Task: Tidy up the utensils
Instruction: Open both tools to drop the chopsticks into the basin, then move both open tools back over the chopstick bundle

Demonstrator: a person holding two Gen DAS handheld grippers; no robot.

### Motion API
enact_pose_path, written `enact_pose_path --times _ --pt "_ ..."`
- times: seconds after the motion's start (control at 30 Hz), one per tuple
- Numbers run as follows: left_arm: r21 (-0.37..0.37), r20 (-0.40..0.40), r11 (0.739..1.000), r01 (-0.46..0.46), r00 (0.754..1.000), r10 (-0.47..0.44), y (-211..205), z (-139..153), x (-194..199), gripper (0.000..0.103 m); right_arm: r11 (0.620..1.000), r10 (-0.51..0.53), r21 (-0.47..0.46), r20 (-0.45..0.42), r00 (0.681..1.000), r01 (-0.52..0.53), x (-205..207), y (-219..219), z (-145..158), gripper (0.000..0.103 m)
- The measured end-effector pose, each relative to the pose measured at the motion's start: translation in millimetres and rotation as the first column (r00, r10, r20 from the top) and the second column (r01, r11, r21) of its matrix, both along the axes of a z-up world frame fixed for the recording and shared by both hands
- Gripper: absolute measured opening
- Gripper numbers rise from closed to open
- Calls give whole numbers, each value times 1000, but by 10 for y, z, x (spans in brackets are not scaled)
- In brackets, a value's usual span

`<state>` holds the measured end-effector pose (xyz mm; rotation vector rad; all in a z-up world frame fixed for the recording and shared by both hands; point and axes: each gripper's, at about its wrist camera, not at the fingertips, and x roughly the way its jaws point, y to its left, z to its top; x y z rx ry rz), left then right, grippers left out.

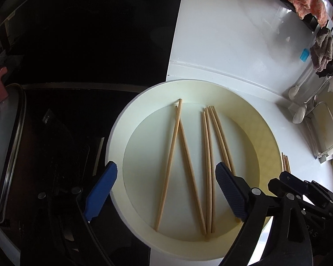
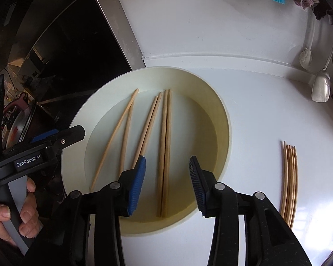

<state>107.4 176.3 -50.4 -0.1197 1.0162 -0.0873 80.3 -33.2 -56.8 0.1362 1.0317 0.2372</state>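
Left wrist: left hand-held gripper (image 1: 166,190) wide, nothing held; chopsticks (image 1: 207,168) lie in the plate (image 1: 144,97).
Right wrist: right hand-held gripper (image 2: 167,184) partly parted over the plate's chopsticks (untouched); chopstick bundle (image 2: 289,181) on the table (image 2: 255,110).
Writing: "GenRobot.AI" label (image 2: 28,162).

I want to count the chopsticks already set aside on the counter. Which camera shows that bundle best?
The right wrist view: the bundle of chopsticks lies in full on the white counter, right of the plate, its sticks distinguishable. The left wrist view shows only the bundle's tips past the plate's rim, above the right gripper.
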Motion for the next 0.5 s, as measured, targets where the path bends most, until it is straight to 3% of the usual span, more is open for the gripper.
enact_pose_path --times 0.1,0.5 --pt "-3 13 1000 -3 1000 3 -56 72 -138 89 1000 -4 0 4 1000 4 -169 -78 60 48" --pt "18 59 999 30 998 -31 -616 249 -612 93 998 -52 -34 66 996 55 -820 -609 255 58"
